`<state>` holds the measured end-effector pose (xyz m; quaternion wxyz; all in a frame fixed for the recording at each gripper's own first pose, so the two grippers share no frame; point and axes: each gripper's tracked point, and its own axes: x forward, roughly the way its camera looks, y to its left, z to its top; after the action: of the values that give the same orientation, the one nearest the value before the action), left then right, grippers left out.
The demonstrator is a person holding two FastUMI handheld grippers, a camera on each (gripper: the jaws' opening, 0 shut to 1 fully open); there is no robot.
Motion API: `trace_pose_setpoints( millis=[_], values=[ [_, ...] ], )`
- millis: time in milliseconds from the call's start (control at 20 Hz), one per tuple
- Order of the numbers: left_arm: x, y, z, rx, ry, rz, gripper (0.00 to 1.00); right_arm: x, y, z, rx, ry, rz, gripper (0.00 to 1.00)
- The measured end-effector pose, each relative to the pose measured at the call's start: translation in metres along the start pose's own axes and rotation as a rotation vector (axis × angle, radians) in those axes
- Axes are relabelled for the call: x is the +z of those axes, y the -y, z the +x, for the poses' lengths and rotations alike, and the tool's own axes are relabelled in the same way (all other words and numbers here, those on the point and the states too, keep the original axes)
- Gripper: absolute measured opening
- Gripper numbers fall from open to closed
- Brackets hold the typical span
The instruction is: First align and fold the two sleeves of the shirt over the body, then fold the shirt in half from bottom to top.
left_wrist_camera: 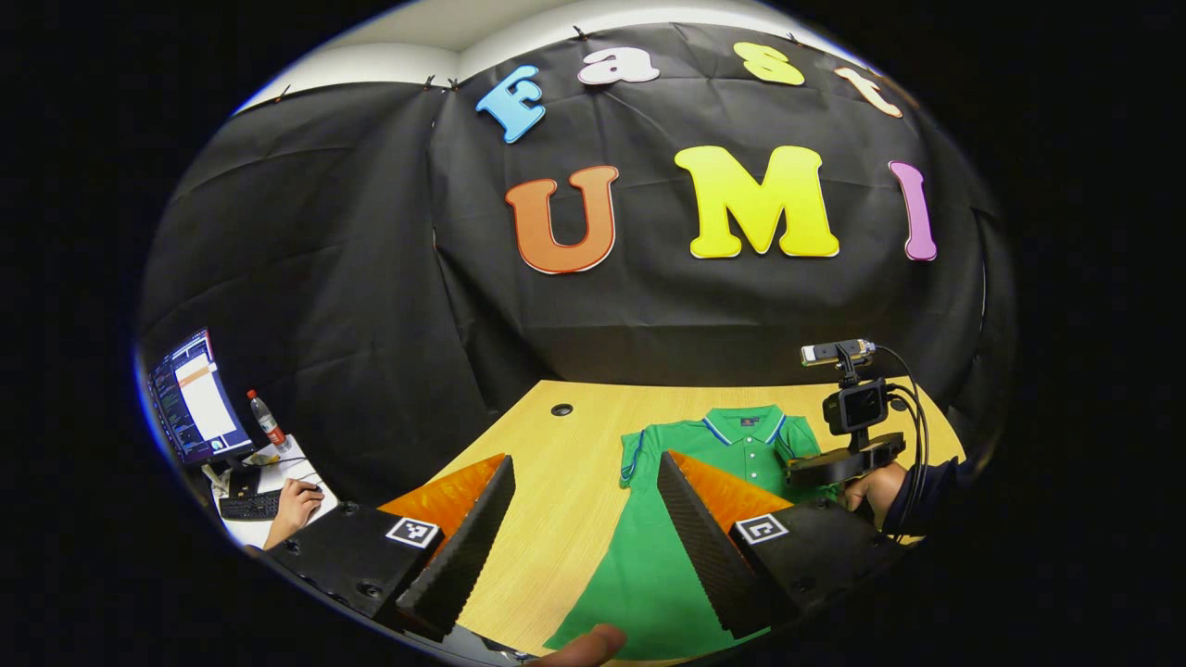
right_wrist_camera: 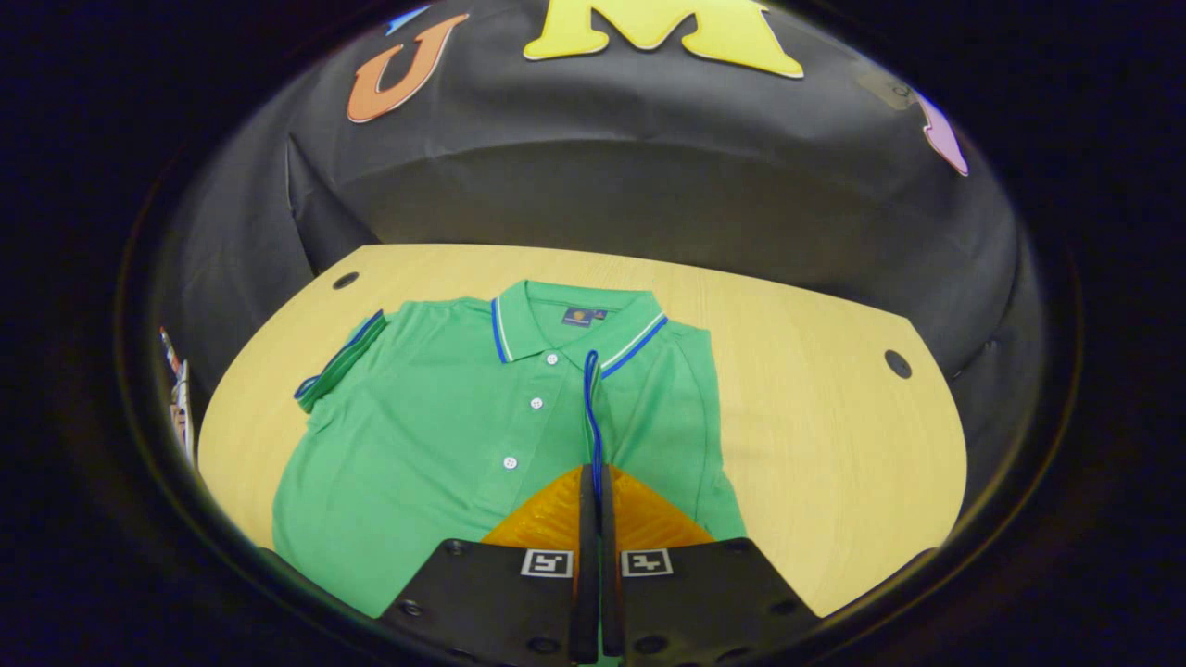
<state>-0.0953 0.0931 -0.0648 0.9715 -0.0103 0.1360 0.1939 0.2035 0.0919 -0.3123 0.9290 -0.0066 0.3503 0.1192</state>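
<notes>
Shirt: a green polo shirt (right_wrist_camera: 435, 435) lies face up on the wooden table (right_wrist_camera: 834, 408), collar (right_wrist_camera: 565, 324) toward the black cloth wall, buttons down the placket.

Right sleeve: the sleeve (right_wrist_camera: 590, 408) on the right gripper's side is lifted over the chest, its blue-trimmed cuff edge running in a thin line from near the collar down into the fingers.

Left sleeve: the other sleeve (right_wrist_camera: 338, 366) lies out flat on the table, striped cuff at its end (not folded over the body).

Right gripper: the right gripper (right_wrist_camera: 591, 491) has its fingers pressed together with the sleeve cuff pinched between them, above the shirt's front; in the left gripper view it shows farther off (left_wrist_camera: 839, 463), held by a hand (left_wrist_camera: 876, 491) in a dark sleeve.

Left gripper: the left gripper (left_wrist_camera: 584, 482) has its fingers spread wide and holds nothing; it hangs above the table's near edge, with bare wood and the shirt's lower body between the fingers.

Table: light wood with round cable holes (right_wrist_camera: 897, 363) near the far corners.

Off to the side: a person's hand (left_wrist_camera: 295, 508) rests at a keyboard (left_wrist_camera: 248, 506) beside a lit monitor (left_wrist_camera: 195, 398) and a bottle (left_wrist_camera: 268, 421).
</notes>
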Motion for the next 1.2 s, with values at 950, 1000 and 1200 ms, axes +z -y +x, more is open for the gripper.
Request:
trace_pose_setpoints(
  millis=[950,1000,1200],
  values=[
    [-0.057,0.023,0.133,-0.234,-0.185,-0.042,1.0,0.022,0.045,-0.17,-0.122,0.186,0.096,0.96],
    [-0.065,0.029,0.146,-0.25,-0.215,-0.051,1.0,0.024,0.049,-0.182,-0.137,0.204,0.088,0.95],
    [-0.1,0.047,0.201,-0.276,-0.334,-0.039,1.0,0.029,0.048,-0.239,-0.162,0.275,0.072,0.96]
  ],
)
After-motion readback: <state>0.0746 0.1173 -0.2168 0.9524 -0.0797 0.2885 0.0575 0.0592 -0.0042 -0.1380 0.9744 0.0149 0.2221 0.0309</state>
